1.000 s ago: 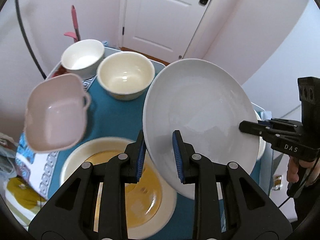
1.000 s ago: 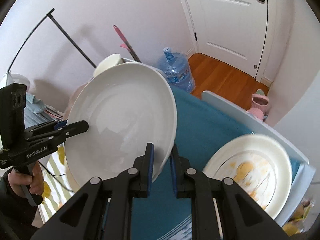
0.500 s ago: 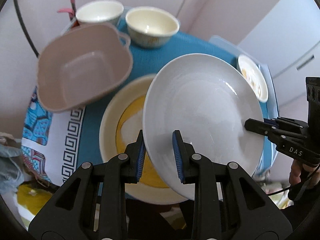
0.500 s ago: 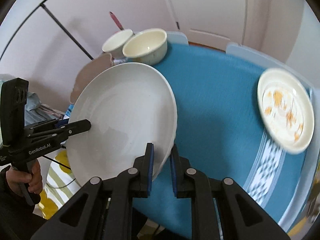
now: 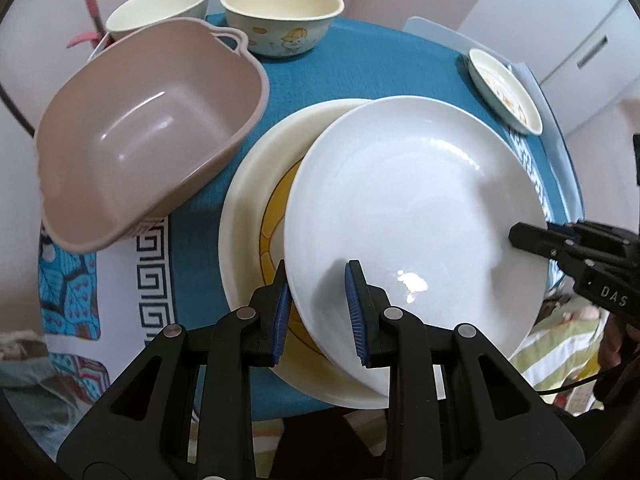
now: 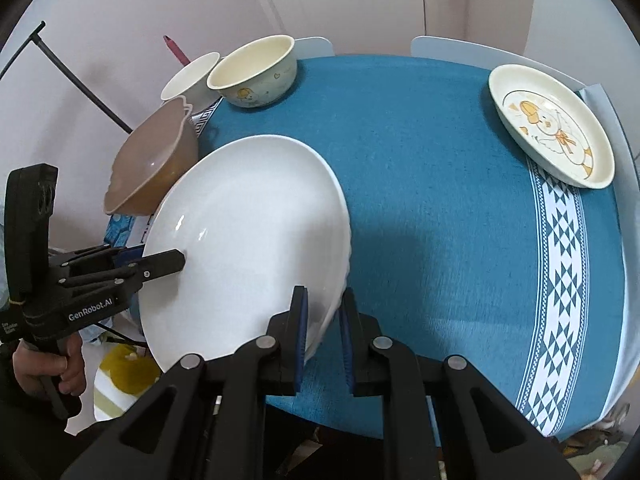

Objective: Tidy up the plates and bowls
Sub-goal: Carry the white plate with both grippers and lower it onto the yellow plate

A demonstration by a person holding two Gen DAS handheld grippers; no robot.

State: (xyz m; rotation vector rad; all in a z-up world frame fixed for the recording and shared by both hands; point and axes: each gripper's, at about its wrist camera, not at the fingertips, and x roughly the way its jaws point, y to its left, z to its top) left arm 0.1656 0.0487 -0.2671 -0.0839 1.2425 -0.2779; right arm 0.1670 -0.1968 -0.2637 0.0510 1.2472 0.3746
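Grippers meet on one white plate (image 5: 416, 216), and we hold it between us, tilted above the blue tablecloth (image 6: 440, 184). Our left gripper (image 5: 318, 312) is clamped on the plate's near rim, its blue pads (image 5: 282, 320) pressing either side of the edge. Our right gripper (image 6: 322, 332) is likewise clamped on the opposite rim; in the left wrist view it reaches in from the right edge as a black finger lying on the plate's face.

Beneath the plate, partly covered by it, sits a larger cream plate (image 5: 256, 184) with a yellow pattern in its well, resting on the cloth. Just beside that, to the left, we see a pinkish-brown basin (image 5: 144, 140) with a handle on its rim. Beyond it stand two bowls close together: a cream bowl (image 5: 280, 16) printed with a cartoon figure and a plain white bowl (image 5: 160, 4) behind the basin.

Well apart, at the far right side of the table, lies a small plate with a duck picture (image 6: 552, 124). A hand (image 6: 48, 364) grips the left gripper's handle in the right wrist view
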